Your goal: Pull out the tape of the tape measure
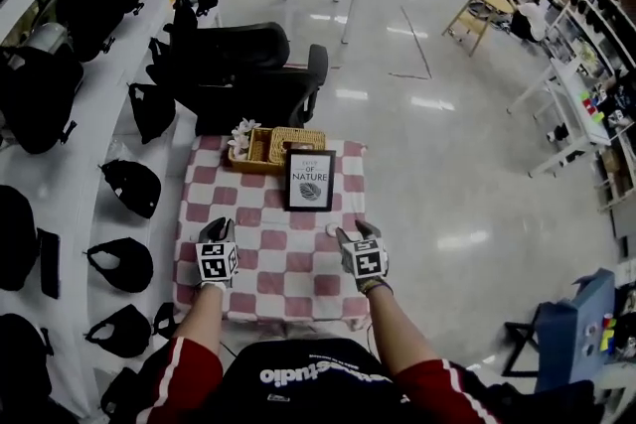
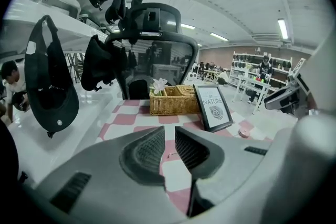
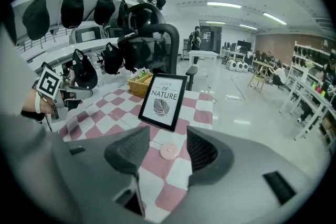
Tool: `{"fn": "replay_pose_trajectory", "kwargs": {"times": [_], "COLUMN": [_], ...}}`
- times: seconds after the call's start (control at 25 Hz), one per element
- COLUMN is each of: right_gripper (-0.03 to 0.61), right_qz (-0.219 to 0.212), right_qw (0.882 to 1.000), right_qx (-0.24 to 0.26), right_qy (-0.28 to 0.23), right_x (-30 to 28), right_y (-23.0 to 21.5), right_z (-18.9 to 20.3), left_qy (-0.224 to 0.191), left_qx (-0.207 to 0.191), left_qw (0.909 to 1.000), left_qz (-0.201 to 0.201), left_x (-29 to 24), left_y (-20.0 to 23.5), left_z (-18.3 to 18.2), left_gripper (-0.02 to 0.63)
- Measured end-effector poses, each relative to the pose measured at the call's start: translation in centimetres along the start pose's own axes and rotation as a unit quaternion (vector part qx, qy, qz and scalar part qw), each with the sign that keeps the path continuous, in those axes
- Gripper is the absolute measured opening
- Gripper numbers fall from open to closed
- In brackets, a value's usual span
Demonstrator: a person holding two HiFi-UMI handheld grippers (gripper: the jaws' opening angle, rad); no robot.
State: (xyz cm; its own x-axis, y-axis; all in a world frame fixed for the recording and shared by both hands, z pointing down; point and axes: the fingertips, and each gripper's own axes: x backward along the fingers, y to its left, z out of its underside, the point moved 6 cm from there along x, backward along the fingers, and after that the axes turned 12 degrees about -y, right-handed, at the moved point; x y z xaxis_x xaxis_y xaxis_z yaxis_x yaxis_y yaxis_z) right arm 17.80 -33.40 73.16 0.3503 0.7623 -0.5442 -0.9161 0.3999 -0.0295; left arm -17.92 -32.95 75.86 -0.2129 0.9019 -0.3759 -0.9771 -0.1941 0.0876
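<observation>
**Head view:** the left gripper (image 1: 215, 235) and right gripper (image 1: 358, 235) hover over the checked table (image 1: 288, 285). The small round pink tape measure (image 1: 331, 229) lies just beside the right one, near a picture frame (image 1: 310, 180).

**Left gripper view:** jaws a narrow gap apart, empty; the tape measure (image 2: 244, 132) lies off to the right.

**Right gripper view:** jaws wide apart, empty; the tape measure (image 3: 169, 151) rests on the cloth beyond them.

It is probably light and smooth-cased, so it may slide. Pinch the case across its rim and draw the tape by its end.

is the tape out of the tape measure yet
Not out: the pink tape measure lies on the checked cloth with no tape showing.
</observation>
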Motion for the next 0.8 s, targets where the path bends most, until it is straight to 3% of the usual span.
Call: {"fn": "replay_pose_trajectory", "kwargs": {"times": [0.24, 0.52, 0.8], "right_gripper": [0.219, 0.219, 0.219], "right_qz": [0.013, 0.02, 0.02], "right_qw": [1.0, 0.999, 0.997], "right_qx": [-0.012, -0.019, -0.034], "right_qy": [-0.005, -0.032, -0.066], "right_x": [1.6, 3.8, 7.3], "right_y": [0.5, 2.0, 4.4], "right_z": [-0.1, -1.8, -3.6], "left_qy": [-0.015, -0.076, -0.121], "left_qx": [0.012, 0.038, 0.011], "left_qw": [0.9998, 0.9962, 0.9917], "left_qz": [0.006, 0.018, 0.04], "left_x": [1.0, 4.0, 8.7], "left_y": [-0.4, -1.6, -2.0], "left_z": [-1.2, -5.3, -8.7], "left_gripper": [0.049, 0.049, 0.049]}}
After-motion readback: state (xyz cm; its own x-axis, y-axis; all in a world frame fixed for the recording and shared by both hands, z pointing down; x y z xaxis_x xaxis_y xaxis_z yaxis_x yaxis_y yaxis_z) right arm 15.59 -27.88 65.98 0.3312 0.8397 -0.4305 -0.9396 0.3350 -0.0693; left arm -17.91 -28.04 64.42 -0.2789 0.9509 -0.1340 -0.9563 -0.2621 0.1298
